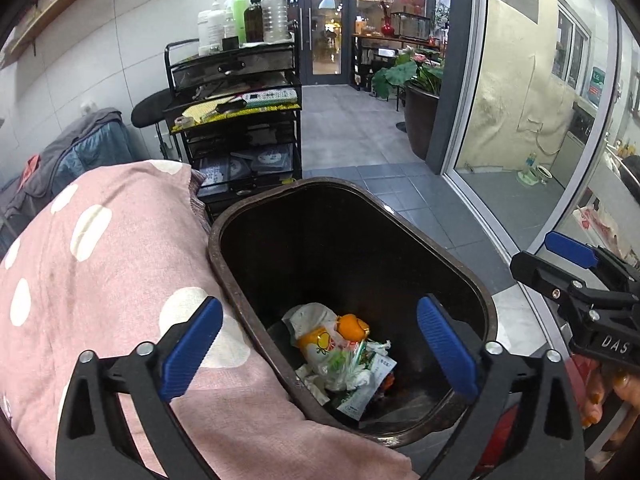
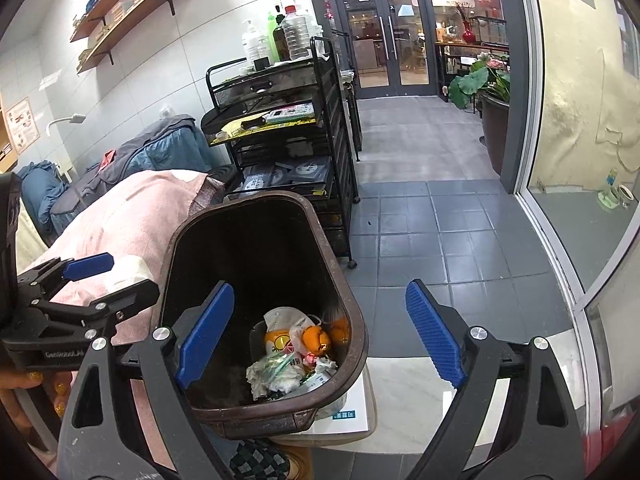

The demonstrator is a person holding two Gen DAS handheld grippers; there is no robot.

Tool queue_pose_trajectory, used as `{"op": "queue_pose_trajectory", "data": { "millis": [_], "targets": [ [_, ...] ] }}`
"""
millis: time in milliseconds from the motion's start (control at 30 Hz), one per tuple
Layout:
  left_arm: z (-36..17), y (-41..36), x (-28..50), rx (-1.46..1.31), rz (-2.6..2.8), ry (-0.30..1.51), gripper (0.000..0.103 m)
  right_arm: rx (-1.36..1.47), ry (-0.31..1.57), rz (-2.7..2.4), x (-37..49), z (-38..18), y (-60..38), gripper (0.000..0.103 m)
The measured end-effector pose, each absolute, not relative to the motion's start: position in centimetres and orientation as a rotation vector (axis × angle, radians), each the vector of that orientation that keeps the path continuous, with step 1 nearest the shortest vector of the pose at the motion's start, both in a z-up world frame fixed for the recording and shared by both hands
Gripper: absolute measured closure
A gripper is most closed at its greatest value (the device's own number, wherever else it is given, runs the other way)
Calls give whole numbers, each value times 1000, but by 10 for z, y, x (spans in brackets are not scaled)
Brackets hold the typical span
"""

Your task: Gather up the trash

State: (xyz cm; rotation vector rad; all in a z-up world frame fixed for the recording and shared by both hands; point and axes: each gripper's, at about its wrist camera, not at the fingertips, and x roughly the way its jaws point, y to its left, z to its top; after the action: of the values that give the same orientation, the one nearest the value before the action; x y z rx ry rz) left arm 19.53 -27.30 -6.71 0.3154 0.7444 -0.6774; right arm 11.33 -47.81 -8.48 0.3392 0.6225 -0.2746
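- A heap of crumpled wrappers, plastic bags and orange peel (image 1: 340, 354) lies at the bottom of the dark brown oval plastic bin (image 1: 256, 204).
- The left gripper (image 1: 320, 354) hangs above the bin, jaws wide apart, holding nothing.
- The right gripper (image 2: 320, 336), at three o'clock from it, is likewise spread and empty.
- A pink polka-dot blanket (image 1: 100, 264) lies at nine o'clock, against the bin.
- A black mesh trolley (image 1: 240, 120) stands at twelve o'clock.

Bright even indoor light, sharp focus; strong fisheye bending, dark corners; bin (image 1: 304, 216) interior shadowed.

brown bin (image 1: 486, 308), pink blanket (image 1: 100, 280) (white dots)
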Motion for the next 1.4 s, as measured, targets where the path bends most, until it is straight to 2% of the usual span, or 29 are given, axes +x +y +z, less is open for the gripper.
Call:
{"op": "queue_pose_trajectory", "data": {
  "millis": [200,300,767,1133,1400],
  "targets": [
    [-59,-258,192,259,-661,716,6,334,612,-284,115,-83,-476,15],
    [-51,-247,186,237,-647,678,6,337,599,-294,115,-80,-475,9],
    [-12,-187,159,110,-587,538,6,298,565,-212,121,-62,-433,8],
    [-12,-127,146,-17,-478,534,6,257,514,-125,121,-46,-385,8],
    [-15,-72,116,-85,-308,452,6,223,431,-52,111,-38,-340,7]
  ]
}}
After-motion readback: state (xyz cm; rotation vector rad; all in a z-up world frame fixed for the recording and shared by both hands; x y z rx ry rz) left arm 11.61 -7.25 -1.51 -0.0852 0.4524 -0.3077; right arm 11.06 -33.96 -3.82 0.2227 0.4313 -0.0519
